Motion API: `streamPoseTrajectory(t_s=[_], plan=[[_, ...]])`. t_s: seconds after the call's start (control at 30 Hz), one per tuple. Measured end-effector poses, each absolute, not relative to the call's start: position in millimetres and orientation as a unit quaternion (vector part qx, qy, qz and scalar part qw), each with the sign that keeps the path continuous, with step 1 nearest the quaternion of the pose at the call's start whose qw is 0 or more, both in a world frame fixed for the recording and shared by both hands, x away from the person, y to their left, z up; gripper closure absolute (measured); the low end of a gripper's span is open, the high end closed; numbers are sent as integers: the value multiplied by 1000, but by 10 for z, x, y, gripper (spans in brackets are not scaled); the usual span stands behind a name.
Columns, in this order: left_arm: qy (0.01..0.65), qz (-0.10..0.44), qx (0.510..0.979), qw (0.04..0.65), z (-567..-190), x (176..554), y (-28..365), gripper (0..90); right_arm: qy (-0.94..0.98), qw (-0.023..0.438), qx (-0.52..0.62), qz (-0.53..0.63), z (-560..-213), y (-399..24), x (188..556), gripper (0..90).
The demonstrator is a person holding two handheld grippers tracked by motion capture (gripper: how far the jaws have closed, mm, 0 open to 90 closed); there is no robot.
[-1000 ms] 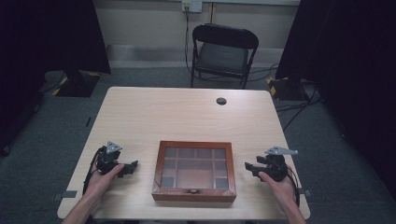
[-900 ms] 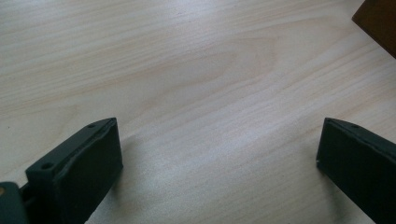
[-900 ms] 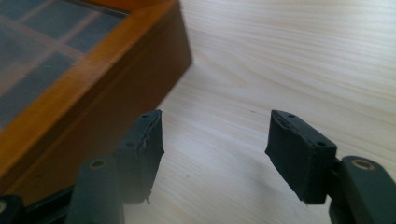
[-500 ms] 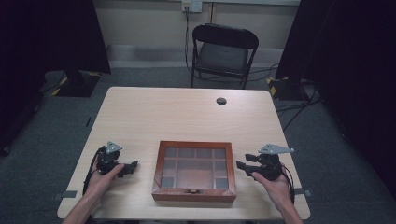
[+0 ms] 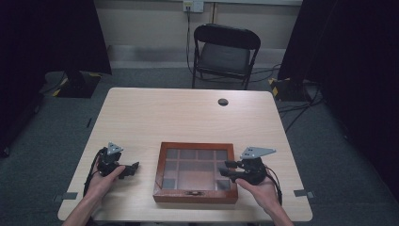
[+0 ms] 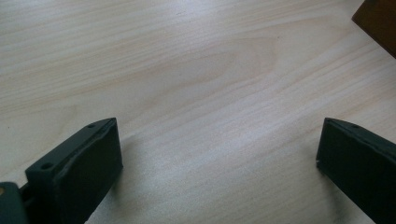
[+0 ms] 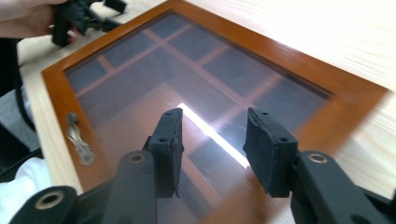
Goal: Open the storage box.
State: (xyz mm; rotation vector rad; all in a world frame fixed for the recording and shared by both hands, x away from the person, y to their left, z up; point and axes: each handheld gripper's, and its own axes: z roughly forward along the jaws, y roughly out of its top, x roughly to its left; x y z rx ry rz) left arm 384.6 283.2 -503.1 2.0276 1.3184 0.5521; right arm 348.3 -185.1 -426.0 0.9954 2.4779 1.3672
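A shallow wooden box [image 5: 159, 170] with a glass lid over several compartments lies near the table's front edge, its metal latch [image 7: 78, 137] on the front side. My right gripper [image 5: 226, 169] hovers over the box's right edge, pointing left across the glass. Its jaws [image 7: 212, 135] have just been closing; they stand partly apart with nothing between them. My left gripper [image 5: 133, 168] rests on the table left of the box, apart from it. Its jaws [image 6: 217, 154] are wide open over bare wood, with a corner of the box [image 6: 379, 21] beyond.
The light wooden table [image 5: 188, 117] has a small black round cap [image 5: 223, 101] near its far edge. A black folding chair [image 5: 226, 52] stands behind the table. Dark curtains hang at both sides. Cables trail on the floor at the right.
My right gripper has moved left and slightly up, from beside the box to over its right edge, and its jaws have narrowed. The left gripper has stayed in place.
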Motion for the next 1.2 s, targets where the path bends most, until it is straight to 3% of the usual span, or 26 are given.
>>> streamPoseTrajectory(t_s=[0.27, 0.47, 1.2], plan=[[503, 210, 773, 324, -5031, 3846, 2832, 0, 841, 43, 267, 468, -4123, -1486, 3506, 631], [502, 210, 774, 325, -5030, 3846, 2835, 0, 849, 20, 253, 463, -4240, -1352, 3440, 665], [506, 208, 771, 327, -5034, 3850, 2832, 0, 872, -22, 212, 441, -4425, -1265, 3280, 771]])
